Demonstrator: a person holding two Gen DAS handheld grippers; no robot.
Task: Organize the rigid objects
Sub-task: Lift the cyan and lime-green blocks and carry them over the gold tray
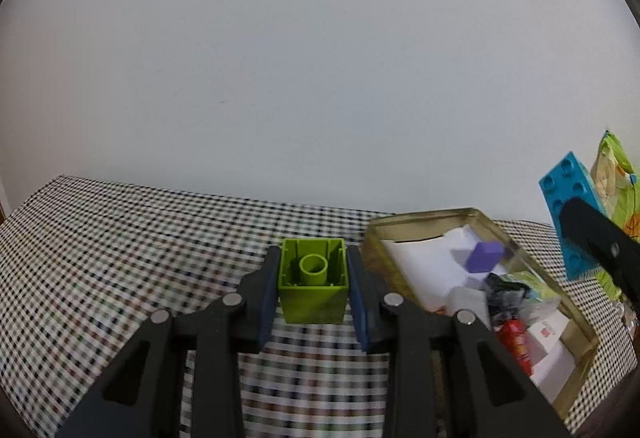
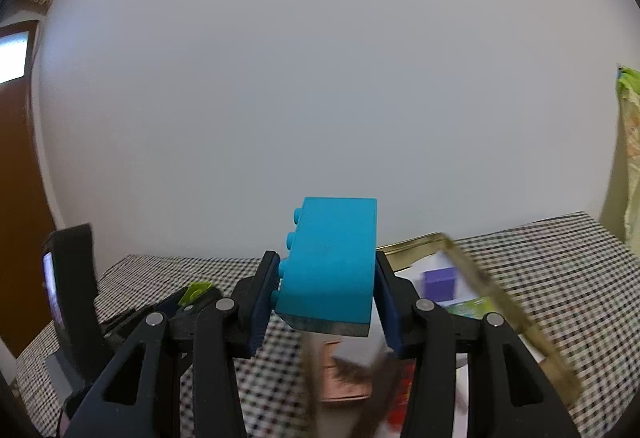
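**Desk:** What filled the frames, biggest first?

**Photographer:** A blank white wall [image 1: 320, 58] stood behind a table under a small-checked cloth [image 1: 120, 238]. To the right on it lay a clear, amber-tinted tray [image 1: 476, 216] holding white papers, a purple block [image 1: 484, 256] and a red packet [image 1: 514, 338]. A green printed bag [image 1: 616, 174] stood at the far right edge.

**Desk:** And the tongs?

**Photographer:** The right gripper [image 2: 326, 290] pinched a blue studded brick [image 2: 332, 262] between its pads, studs facing left, raised over the tray's near left corner; the tray there was blurred. The left gripper [image 1: 313, 278] pinched a lime-green square brick [image 1: 313, 280], its hollow underside turned towards the camera, held above the cloth just left of the tray.

**Desk:** Did each view catch the other hand?

**Photographer:** The left view showed the blue brick [image 1: 568, 206] at far right, a dark finger across it.
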